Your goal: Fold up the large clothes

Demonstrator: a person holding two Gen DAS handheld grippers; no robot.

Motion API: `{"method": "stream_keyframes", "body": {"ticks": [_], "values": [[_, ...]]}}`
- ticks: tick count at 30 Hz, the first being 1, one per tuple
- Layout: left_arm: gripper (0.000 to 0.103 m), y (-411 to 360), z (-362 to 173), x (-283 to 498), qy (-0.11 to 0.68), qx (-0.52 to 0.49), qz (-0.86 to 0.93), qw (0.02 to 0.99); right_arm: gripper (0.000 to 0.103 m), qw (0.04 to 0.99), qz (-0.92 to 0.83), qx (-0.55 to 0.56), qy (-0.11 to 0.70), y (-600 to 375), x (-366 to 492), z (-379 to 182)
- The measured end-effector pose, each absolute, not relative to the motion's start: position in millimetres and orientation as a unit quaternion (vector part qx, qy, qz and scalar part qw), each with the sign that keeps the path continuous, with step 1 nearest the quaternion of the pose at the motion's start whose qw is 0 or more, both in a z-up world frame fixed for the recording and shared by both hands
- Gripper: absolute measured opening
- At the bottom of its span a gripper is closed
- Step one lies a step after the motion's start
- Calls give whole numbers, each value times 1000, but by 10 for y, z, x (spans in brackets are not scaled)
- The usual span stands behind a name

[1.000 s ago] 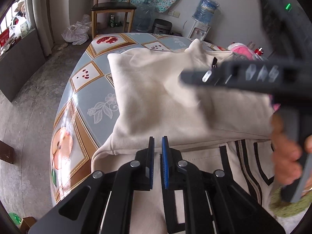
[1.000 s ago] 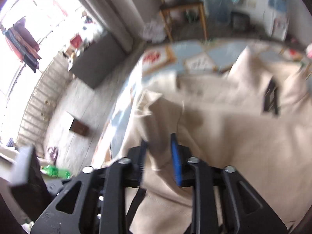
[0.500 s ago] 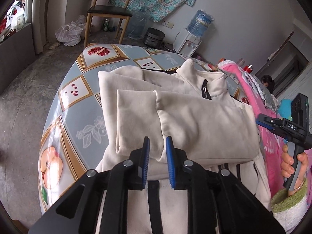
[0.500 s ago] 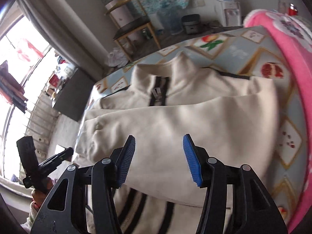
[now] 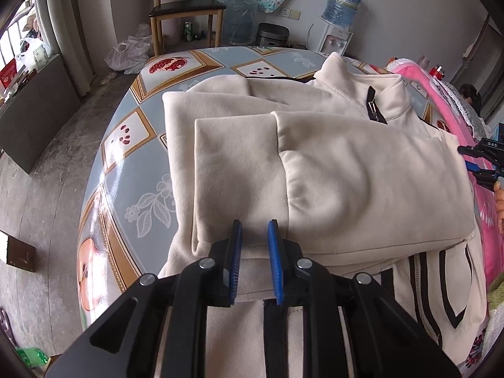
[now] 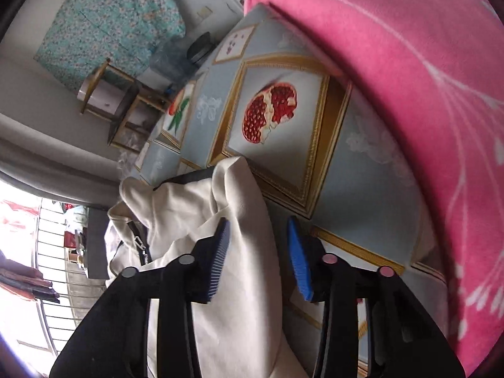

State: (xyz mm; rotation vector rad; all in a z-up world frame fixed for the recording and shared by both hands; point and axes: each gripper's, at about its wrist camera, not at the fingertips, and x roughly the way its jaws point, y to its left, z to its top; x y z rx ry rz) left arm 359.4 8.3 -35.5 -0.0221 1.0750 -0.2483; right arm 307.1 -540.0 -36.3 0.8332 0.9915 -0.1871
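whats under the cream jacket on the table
The cream jacket lies directly on a blue tablecloth printed with gold-framed fruit pictures, which shows all around it. What the cloth's pattern looks like beneath the jacket, and the tabletop itself, are covered.

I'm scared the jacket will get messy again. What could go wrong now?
1. The right claw is closing at the jacket's edge with cloth between its fingers; pulling there could drag the folded sleeves out of place.
2. The jacket's near end hangs off the table, so a tug might slide it off.
3. The pink blanket lies close beside that claw and could get caught too.
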Motion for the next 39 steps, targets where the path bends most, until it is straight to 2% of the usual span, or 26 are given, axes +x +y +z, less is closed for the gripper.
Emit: {"method": "stream_keyframes", "body": {"ticks": [1,3,7,11,14,16,18,21,27,29,30,33,35,37,39], "values": [[16,79,-358,3589,509,-8,-117,852,15,795,-86,380,464,-5359,3090,-376],[16,60,-356,3580,508,-3,-115,854,7,816,-99,337,459,-5255,3099,-294],[16,22,-351,3561,507,17,-111,854,5,855,-141,253,430,-5098,3075,-108],[16,6,-357,3550,505,25,-109,856,6,846,-171,214,457,-5073,3175,-298],[16,14,-345,3534,501,27,-110,858,15,852,-201,165,455,-4992,3113,-184],[17,26,-313,3519,499,26,-114,859,35,865,-226,118,432,-4872,2997,14],[17,43,-250,3485,488,28,-115,865,40,879,-230,77,411,-4709,2898,176],[17,41,-133,3441,466,28,-127,875,40,893,-167,43,415,-4348,2850,246],[17,-66,-304,3517,504,51,-101,856,44,854,-90,-13,512,-3781,2983,-337],[16,-50,-360,3514,506,46,-99,856,47,850,-105,-16,515,-3800,2959,-420],[16,-40,-337,3497,504,45,-98,857,53,846,-116,-14,520,-3819,2943,-393],[17,12,-181,3397,493,33,-98,864,53,856,-117,32,502,-3854,2733,-142],[17,52,-41,3289,480,27,-101,871,60,871,-105,42,479,-3757,2504,71],[18,81,84,3144,474,23,-104,874,72,883,-99,38,457,-3584,2256,222],[26,96,187,2941,471,22,-112,875,83,893,-84,39,441,-3379,1989,331]]}}
